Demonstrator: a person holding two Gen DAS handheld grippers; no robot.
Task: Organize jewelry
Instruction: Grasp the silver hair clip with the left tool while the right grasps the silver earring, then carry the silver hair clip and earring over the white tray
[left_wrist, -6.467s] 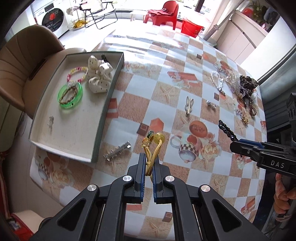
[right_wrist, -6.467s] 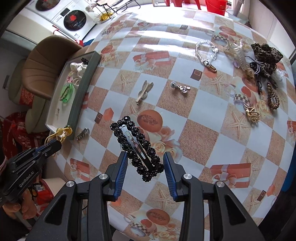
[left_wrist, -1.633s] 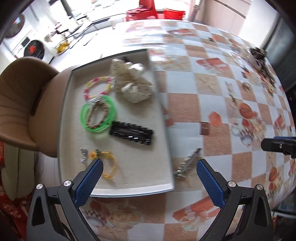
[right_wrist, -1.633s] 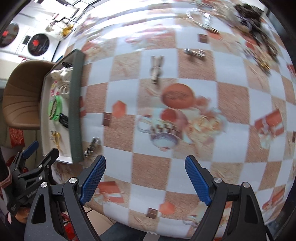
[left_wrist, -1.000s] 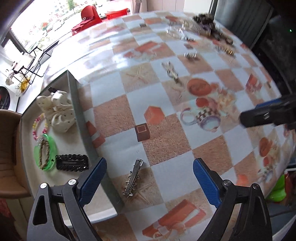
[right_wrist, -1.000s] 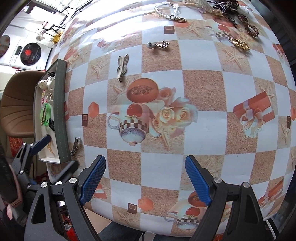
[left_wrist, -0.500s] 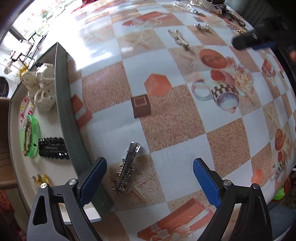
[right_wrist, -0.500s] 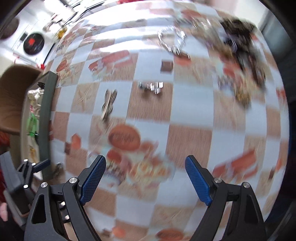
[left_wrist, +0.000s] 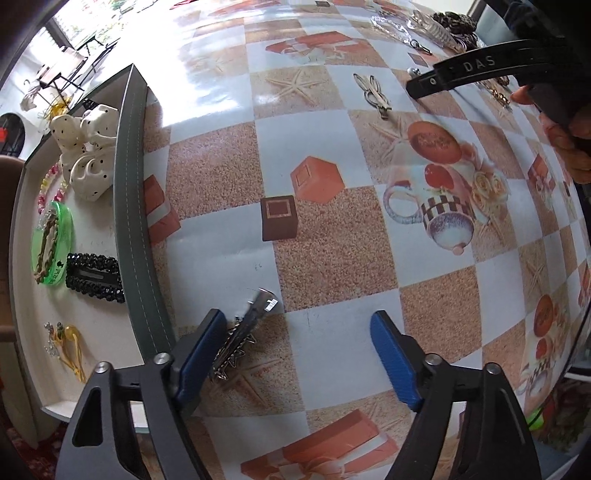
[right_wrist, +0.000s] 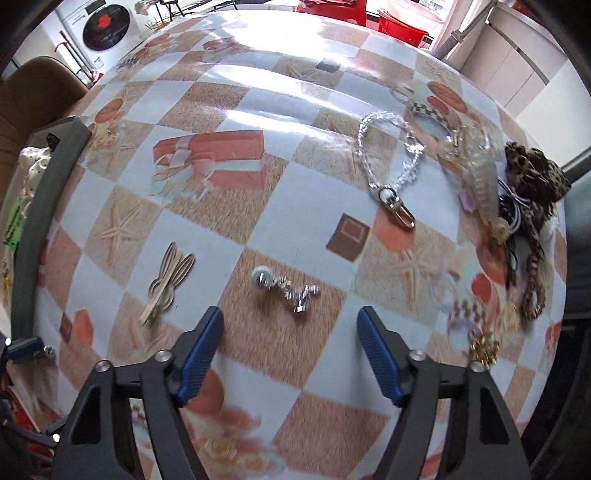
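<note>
My left gripper is open and empty, low over the table. A silver toothed hair clip lies just inside its left finger, beside the grey tray. The tray holds a black beaded clip, a green bangle, a yellow hair tie and a white dotted scrunchie. My right gripper is open and empty just short of a silver pearl earring. A gold bunny-ear clip lies to the earring's left.
A clear chain with a clasp, a clear claw clip, a leopard scrunchie and dark hair ties lie at the table's far right. A brown chair stands behind the tray. The table edge is near my left gripper.
My left gripper has dropped lower and closer to the silver toothed clip, which now sits at its left finger. My right gripper has moved forward up to the pearl earring.
</note>
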